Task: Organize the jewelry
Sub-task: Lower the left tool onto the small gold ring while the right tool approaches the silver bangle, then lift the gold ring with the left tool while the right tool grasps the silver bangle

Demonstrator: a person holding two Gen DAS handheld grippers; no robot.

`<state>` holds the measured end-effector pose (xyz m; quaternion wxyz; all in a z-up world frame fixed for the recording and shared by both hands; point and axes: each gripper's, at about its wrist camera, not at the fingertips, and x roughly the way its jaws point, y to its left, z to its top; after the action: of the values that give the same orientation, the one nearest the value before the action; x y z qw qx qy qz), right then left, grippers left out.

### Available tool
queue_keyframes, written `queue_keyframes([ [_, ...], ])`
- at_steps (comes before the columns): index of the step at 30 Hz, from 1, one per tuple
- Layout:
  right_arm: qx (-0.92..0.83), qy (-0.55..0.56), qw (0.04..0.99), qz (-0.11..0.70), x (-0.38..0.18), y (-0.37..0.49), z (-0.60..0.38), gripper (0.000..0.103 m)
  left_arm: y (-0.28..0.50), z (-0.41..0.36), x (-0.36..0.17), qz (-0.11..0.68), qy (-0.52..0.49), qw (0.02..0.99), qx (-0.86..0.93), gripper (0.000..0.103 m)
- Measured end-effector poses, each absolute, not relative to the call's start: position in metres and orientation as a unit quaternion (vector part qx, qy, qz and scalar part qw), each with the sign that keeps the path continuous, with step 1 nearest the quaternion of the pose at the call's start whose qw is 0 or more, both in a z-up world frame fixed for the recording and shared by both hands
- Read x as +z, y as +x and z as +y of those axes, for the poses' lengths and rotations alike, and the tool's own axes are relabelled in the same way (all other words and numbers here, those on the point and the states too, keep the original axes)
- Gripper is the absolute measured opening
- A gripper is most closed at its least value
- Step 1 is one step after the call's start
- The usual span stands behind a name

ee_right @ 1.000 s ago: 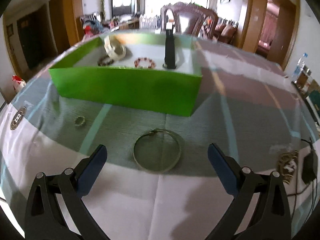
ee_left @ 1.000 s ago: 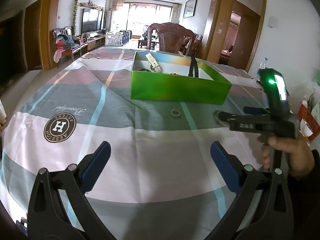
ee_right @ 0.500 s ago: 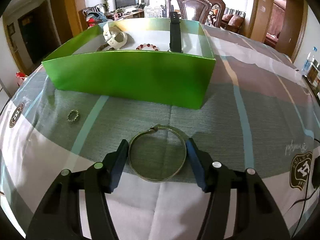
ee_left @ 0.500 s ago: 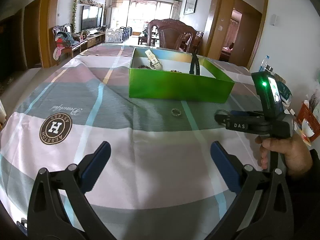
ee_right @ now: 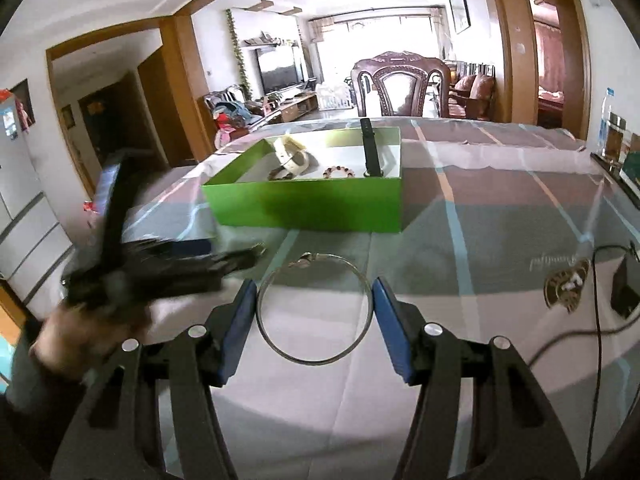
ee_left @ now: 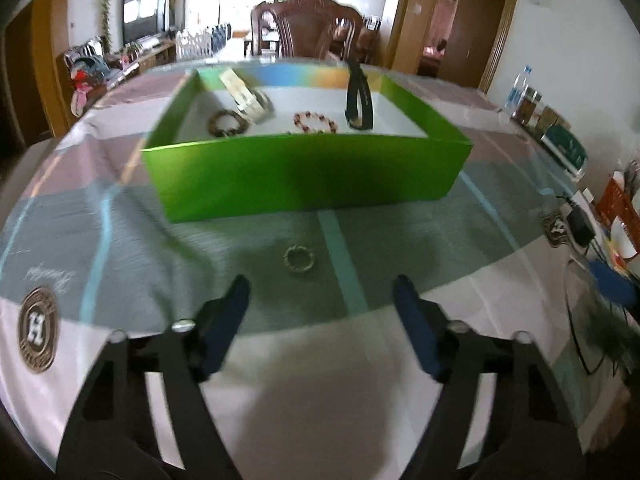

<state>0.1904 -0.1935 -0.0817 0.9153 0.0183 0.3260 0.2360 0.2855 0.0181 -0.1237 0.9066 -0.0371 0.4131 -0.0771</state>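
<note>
Two blue pads of my right claw [ee_right: 314,328] grip the big bangle [ee_right: 316,308], and the green box [ee_right: 308,208] sits straight ahead.

Thin round silver metal bangle [ee_right: 312,309]: polished, shiny, smooth. Small gold-tone ring [ee_left: 298,259]: metal, textured edge, blurred. Green rectangular cardboard box [ee_left: 308,184]: smooth, slight sheen outside, white paper-like floor inside. In the box: cream strap [ee_left: 244,96], looks leather or plastic, satin; black strap [ee_left: 359,98], matt, rubbery; two beaded bracelets, dark brown [ee_left: 227,122] and reddish [ee_left: 314,122], glossy beads. Plaid cloth tablecloth [ee_left: 240,240]: woven, matt, creased, printed round logo. Black plastic gripper arms with blue matt pads [ee_right: 236,334], shiny metal screw heads. Carved dark wooden chair [ee_right: 400,88]: varnished, glossy.
</note>
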Motion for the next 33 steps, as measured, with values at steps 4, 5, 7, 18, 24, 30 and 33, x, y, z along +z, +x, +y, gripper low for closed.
queue_keyframes([
  [4,0.241,0.02,0.915,0.322,-0.077,0.174,-0.201,0.059,0.314,0.017,-0.138,0.445,-0.042,0.892,-0.071,0.044],
  [5,0.242,0.02,0.915,0.322,-0.077,0.172,-0.201,0.059,0.319,0.017,-0.142,0.452,-0.046,0.888,-0.071,0.042],
  [7,0.246,0.017,0.914,0.322,-0.077,0.17,-0.2,0.059,0.322,0.02,-0.145,0.451,-0.048,0.889,-0.066,0.037],
  [18,0.255,0.014,0.913,0.319,-0.08,0.168,-0.19,0.059,0.301,0.031,-0.14,0.415,-0.053,0.905,-0.078,0.018],
  [24,0.251,0.006,0.923,0.293,-0.075,0.163,-0.187,0.059,0.225,0.04,-0.093,0.333,-0.039,0.94,-0.061,0.018],
  [30,0.255,0.002,0.926,0.279,-0.074,0.158,-0.176,0.059,0.158,0.052,-0.066,0.293,-0.04,0.954,-0.044,0.018],
  [33,0.251,-0.001,0.928,0.275,-0.076,0.157,-0.172,0.059,0.144,0.058,-0.066,0.294,-0.04,0.954,-0.033,0.018],
])
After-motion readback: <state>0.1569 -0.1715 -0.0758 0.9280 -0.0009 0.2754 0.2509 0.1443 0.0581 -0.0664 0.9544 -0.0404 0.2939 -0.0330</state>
